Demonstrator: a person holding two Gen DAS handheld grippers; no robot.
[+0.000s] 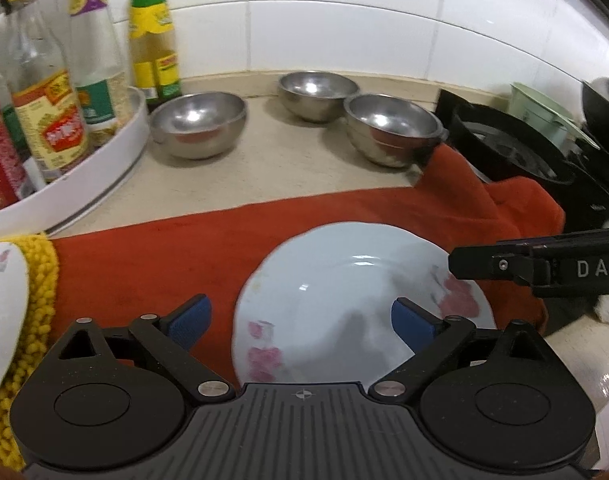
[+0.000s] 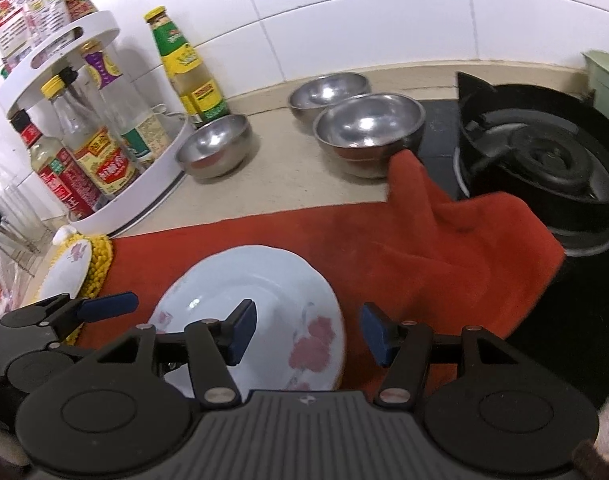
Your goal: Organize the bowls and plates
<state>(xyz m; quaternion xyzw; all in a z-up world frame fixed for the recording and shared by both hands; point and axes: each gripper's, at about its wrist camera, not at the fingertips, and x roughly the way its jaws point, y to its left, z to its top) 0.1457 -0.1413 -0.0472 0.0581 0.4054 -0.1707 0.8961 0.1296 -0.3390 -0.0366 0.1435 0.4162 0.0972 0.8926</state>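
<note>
Plate (image 1: 344, 300), lower centre on the red cloth (image 1: 152, 264), is glazed, slick, brittle: pinch its rim; left gripper (image 1: 302, 320) wide and empty, right gripper (image 2: 308, 334) half-open straddling the rim.

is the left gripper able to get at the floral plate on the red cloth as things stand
Probably yes: the left gripper is open just above the plate, with nothing between. The right gripper already straddles the plate's far rim.

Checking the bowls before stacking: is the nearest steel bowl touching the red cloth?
Touching. In the right wrist view the red cloth's raised corner rests against the bowl.
</note>
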